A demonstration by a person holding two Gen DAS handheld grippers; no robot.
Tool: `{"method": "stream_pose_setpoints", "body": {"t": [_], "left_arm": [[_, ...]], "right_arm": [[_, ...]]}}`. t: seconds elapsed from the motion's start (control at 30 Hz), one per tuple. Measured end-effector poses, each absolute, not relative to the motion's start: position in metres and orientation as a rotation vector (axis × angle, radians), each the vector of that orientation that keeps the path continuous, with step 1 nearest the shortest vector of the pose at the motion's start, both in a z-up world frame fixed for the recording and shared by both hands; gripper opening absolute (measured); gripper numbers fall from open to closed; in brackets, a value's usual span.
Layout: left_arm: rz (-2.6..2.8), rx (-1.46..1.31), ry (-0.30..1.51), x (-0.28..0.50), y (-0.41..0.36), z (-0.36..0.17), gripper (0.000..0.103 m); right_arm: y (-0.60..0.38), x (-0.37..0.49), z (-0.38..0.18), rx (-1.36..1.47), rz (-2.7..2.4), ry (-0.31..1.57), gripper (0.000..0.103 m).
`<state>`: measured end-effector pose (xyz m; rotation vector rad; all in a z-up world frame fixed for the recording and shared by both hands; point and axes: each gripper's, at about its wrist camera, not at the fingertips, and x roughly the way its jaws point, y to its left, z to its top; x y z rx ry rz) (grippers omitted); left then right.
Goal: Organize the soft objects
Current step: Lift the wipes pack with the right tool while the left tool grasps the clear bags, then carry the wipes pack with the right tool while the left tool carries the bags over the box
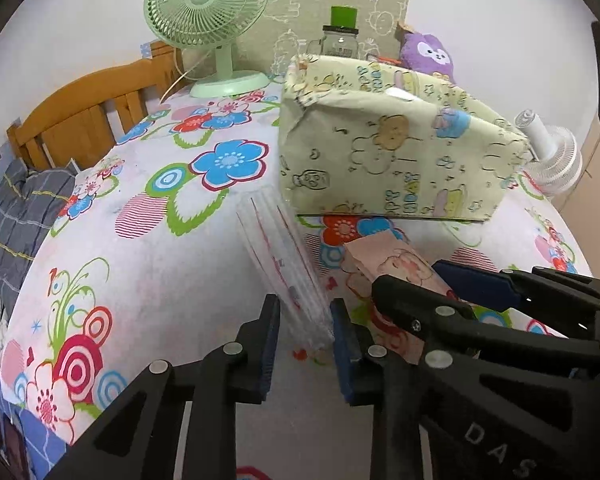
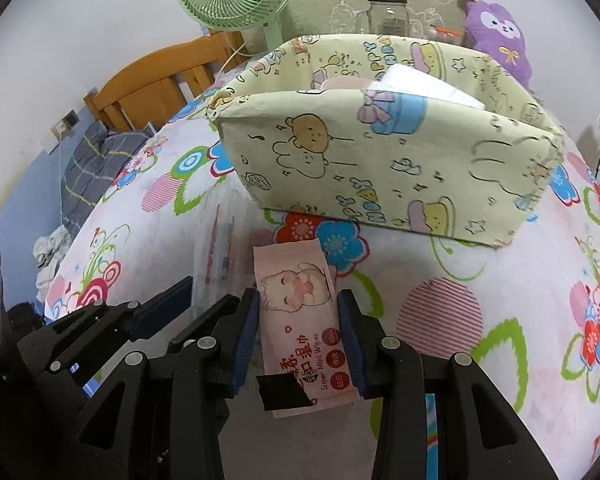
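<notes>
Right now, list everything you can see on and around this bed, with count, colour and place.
Wipes pack: one, pink, on the sheet between the right gripper's fingers.
Clear packet: one, transparent with red lines, between the left gripper's fingers.
Storage box: one, pale yellow cartoon print, behind both packs; white and pink items inside.
Desk fan: one, mint green, back left.
Plush toy: one, purple, behind the box, right.
Jar: one, clear glass, green lid, behind the box.
White fan: one, far right.
Bedsheet: floral, white.
Headboard: wooden, left.
Left gripper: black, blue pads.
Right gripper: black, blue pads.
</notes>
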<state>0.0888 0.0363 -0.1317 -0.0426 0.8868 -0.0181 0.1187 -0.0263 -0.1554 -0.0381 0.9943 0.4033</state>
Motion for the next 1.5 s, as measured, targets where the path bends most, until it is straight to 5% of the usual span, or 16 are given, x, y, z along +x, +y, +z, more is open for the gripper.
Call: {"method": "stream_pose_setpoints", "body": {"t": [1.5], "left_arm": [[-0.118, 0.029, 0.668, 0.068, -0.041, -0.013, 0.022]], "right_arm": [[-0.110, 0.071, -0.028, 0.020, 0.227, 0.704, 0.043]]}}
